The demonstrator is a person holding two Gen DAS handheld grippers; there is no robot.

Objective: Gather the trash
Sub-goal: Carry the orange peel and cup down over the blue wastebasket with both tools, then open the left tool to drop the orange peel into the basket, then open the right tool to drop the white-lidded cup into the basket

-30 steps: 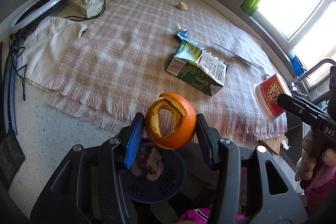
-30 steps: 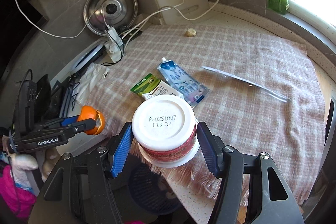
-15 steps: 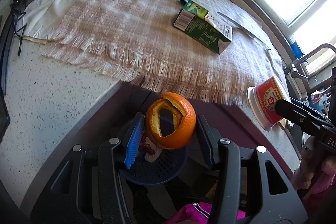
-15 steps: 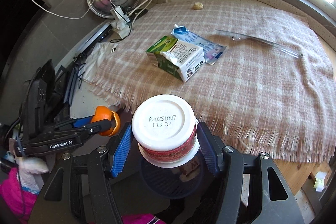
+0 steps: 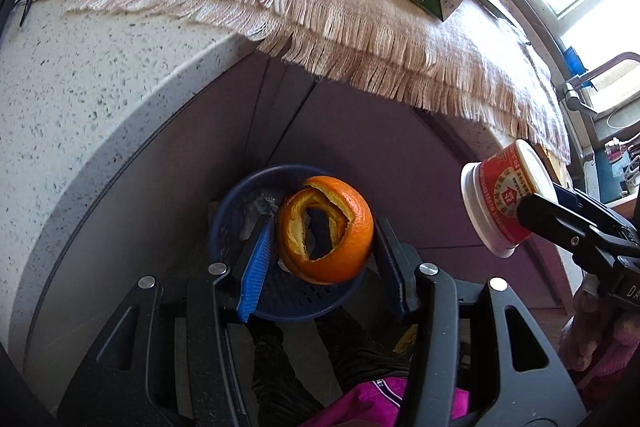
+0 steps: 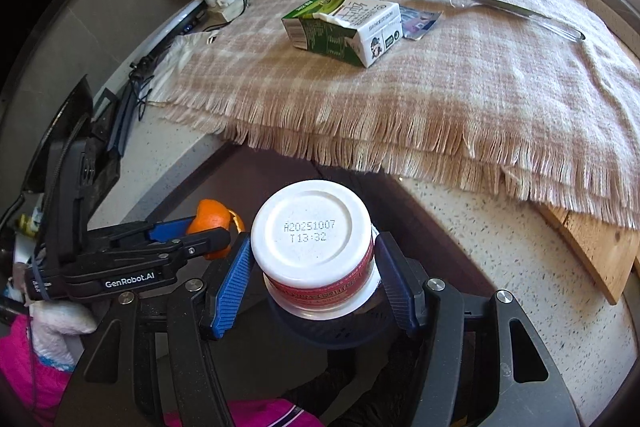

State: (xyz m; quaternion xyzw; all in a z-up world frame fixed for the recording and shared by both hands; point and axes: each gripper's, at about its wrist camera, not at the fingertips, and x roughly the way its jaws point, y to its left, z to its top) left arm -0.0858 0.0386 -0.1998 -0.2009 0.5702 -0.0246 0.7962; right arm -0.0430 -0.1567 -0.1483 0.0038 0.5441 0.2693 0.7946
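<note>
While the hollow orange peel (image 5: 326, 233) is clamped by the left gripper (image 5: 323, 263) and the red-and-white plastic cup (image 6: 316, 247) by the right gripper (image 6: 314, 281), the perforated dark blue bin (image 5: 236, 211) below is largely hidden.

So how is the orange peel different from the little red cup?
The orange peel is bright orange, torn open and hollow; the cup is white and red, smooth and whole. The peel has ragged edges, while the cup has a printed code on its flat bottom. The left gripper holds the peel; the right gripper holds the cup. Both hang over the blue basket.
</note>
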